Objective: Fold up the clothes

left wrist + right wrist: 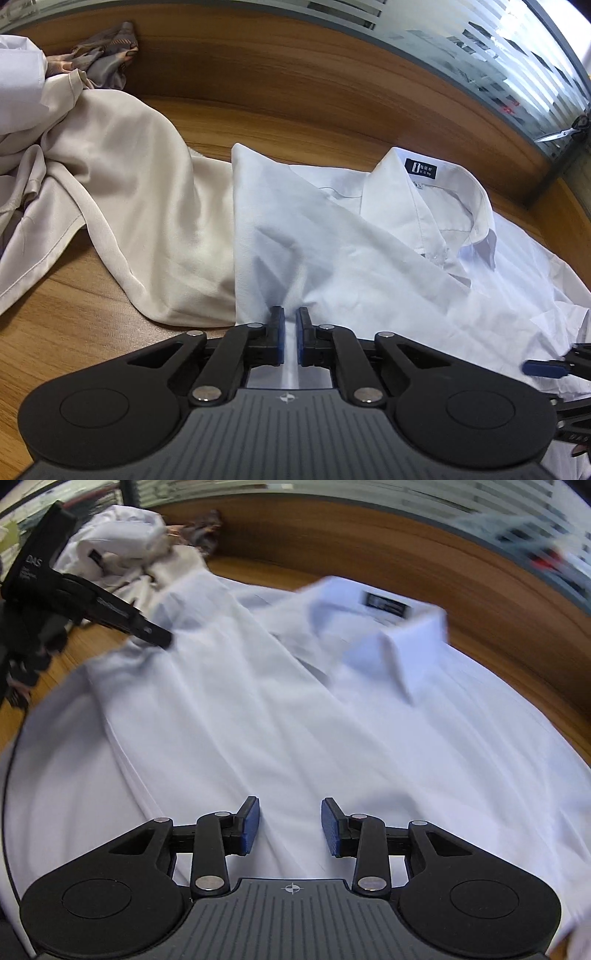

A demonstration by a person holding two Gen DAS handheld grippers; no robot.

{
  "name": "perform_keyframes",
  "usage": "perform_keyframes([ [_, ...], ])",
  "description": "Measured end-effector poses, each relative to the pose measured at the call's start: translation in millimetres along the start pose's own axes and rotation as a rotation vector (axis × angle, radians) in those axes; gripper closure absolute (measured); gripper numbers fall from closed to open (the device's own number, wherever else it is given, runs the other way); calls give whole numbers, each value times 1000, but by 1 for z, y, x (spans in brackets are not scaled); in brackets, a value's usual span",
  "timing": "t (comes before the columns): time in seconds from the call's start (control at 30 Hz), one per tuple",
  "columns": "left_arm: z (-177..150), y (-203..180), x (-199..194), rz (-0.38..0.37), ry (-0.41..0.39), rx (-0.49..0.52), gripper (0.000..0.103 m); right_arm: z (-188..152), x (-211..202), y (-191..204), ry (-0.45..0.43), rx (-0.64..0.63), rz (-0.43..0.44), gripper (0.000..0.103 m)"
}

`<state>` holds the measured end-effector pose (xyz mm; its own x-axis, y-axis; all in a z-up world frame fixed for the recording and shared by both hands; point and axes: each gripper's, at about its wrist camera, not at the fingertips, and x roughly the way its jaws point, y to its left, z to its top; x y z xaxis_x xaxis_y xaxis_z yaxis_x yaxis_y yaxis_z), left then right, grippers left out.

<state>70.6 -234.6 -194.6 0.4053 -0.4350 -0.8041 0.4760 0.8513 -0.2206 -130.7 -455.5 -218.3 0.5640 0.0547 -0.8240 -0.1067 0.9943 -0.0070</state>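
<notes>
Shirt (369, 251) is lying collar-up on the wooden table (92, 332), its left side already lying folded over the front.

Thin and limp, it is likely sagging from any single grip, so hems and fold edges look safest to hold. Left gripper (290, 332) is pinching a ridge of its cloth; right gripper (290, 823) is hovering spread over the lower front, nothing between the pads. A beige garment (122, 206) is sprawling just beside it.

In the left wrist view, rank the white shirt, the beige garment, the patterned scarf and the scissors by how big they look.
1. white shirt, though it lies nearest the camera
2. beige garment, which runs out of frame, so its rank against the shirt is unsure
3. patterned scarf, far back
4. scissors, far off at the edge
</notes>
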Motion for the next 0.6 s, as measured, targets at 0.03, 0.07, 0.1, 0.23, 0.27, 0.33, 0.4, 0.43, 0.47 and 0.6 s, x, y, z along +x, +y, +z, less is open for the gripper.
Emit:
perform_keyframes([
  [0.03, 0, -1, 0, 5, 0, 1, 98, -6, -6, -5, 3, 14, -15, 64],
  [0.07, 0, -1, 0, 9, -1, 2, 98, -13, -11, -10, 4, 32, -31, 64],
  [0.1, -1, -3, 0, 15, -2, 6, 98, -19, -16, -15, 4, 52, -47, 64],
  [0.23, -2, -7, 2, 31, -5, 23, 98, -45, -33, -34, 15, 108, -114, 63],
  [0.27, -2, -7, 1, 32, -3, 23, 98, -50, -36, -39, 18, 125, -130, 63],
  [0.33, -1, -7, 1, 33, 4, 25, 98, -58, -42, -50, 27, 175, -147, 63],
  [0.4, 1, -9, 1, 31, 12, 29, 96, -58, -55, -57, 10, 230, -157, 63],
  [0.43, 2, -10, 0, 26, 15, 35, 94, -56, -64, -58, -8, 252, -169, 63],
  [0.47, 3, -12, -3, 20, 13, 40, 88, -54, -73, -58, -25, 273, -182, 63],
  [0.6, 10, -22, -25, -31, -37, 54, 75, -55, -120, -66, -101, 368, -270, 63],
])
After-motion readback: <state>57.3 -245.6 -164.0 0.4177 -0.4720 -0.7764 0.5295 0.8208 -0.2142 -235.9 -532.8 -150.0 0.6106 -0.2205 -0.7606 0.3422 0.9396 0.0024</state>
